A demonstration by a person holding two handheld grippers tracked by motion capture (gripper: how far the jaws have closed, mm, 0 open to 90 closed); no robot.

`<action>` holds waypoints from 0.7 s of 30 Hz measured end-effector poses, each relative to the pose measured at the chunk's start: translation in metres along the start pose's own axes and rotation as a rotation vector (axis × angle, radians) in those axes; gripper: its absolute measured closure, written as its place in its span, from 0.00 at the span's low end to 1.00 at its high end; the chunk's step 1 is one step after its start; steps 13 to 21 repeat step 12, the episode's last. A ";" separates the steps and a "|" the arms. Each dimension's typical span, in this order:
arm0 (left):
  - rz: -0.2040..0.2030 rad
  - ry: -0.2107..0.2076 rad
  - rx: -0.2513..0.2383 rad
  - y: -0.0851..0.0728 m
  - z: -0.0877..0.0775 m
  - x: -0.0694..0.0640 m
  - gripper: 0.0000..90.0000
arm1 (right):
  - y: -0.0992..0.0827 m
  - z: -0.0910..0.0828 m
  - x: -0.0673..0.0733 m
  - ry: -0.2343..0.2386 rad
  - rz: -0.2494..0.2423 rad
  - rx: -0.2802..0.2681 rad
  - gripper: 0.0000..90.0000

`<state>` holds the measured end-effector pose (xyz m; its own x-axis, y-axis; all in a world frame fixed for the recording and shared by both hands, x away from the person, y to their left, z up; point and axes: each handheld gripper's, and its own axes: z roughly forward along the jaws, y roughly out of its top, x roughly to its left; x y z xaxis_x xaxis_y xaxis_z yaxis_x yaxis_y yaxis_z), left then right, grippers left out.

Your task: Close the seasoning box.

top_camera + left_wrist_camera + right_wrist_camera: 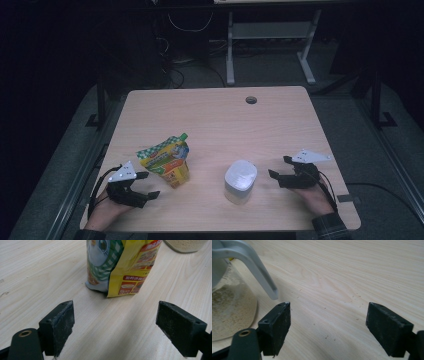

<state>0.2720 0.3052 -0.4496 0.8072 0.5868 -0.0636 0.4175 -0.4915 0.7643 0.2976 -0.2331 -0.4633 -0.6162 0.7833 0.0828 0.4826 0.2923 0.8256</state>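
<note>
In the high view, the left hand-held gripper sat at the lower left of the frame with its jaws spread wide and nothing between them. Just above and to the right of it stood a yellow and green pouch with a green cap, upright on the pale wooden desk. Right of centre stood a clear jar with a white lid. The right hand-held gripper lay at the lower right, near the jar but apart from it, its jaws wide and empty.

In the left gripper view, the two black jaws rose from the bottom corners, far apart, with bare desk between them. The pouch stood in the upper middle of the frame, clear of both jaws. The base of the jar showed at the upper right.

In the right gripper view, the jaws stood wide with only desk between them. The jar, holding a pale grainy powder, filled the left edge, with a grey lid clasp hanging just above the left jaw. Whether the clasp touched that jaw I could not tell.
</note>
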 end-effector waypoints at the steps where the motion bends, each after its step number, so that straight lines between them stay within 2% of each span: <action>1: 0.000 0.000 0.001 0.000 0.000 0.000 0.17 | 0.000 0.001 0.000 -0.001 0.003 0.003 0.21; 6: -0.004 0.007 -0.002 -0.001 -0.001 0.000 0.17 | -0.003 0.006 -0.001 -0.013 0.000 0.036 0.18; 9: 0.006 0.010 0.001 0.000 -0.001 0.000 0.17 | -0.004 0.006 -0.001 -0.016 -0.007 0.036 0.18; 21: -0.001 0.011 -0.003 0.000 0.000 -0.001 0.17 | -0.004 0.005 -0.001 -0.016 -0.008 0.027 0.17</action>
